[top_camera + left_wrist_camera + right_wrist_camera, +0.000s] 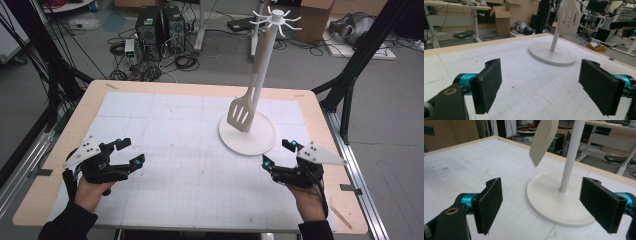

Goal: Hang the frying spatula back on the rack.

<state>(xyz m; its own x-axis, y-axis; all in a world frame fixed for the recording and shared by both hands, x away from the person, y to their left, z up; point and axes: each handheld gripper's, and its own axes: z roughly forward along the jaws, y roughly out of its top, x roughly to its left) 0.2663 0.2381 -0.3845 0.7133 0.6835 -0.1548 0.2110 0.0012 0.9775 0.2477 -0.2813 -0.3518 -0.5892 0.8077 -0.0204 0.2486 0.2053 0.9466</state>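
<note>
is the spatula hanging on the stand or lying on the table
Hanging: the spatula dangles from a hook atop the stand, its slotted blade clear of the round base.

The stand (247,132) sits on the tabletop (175,165), right of its centre and toward the far edge. The spatula (242,112) hangs from the stand's top, just left of its pole. Left gripper (131,152) is well left of the stand, right gripper (279,154) just right of its base.

The high view looks forward and down over the whole table (50,165). Each gripper view sits low, close to the white mat (524,82), facing across it. All three share the white hook stand (247,135) and hanging slotted spatula (241,114).
</note>
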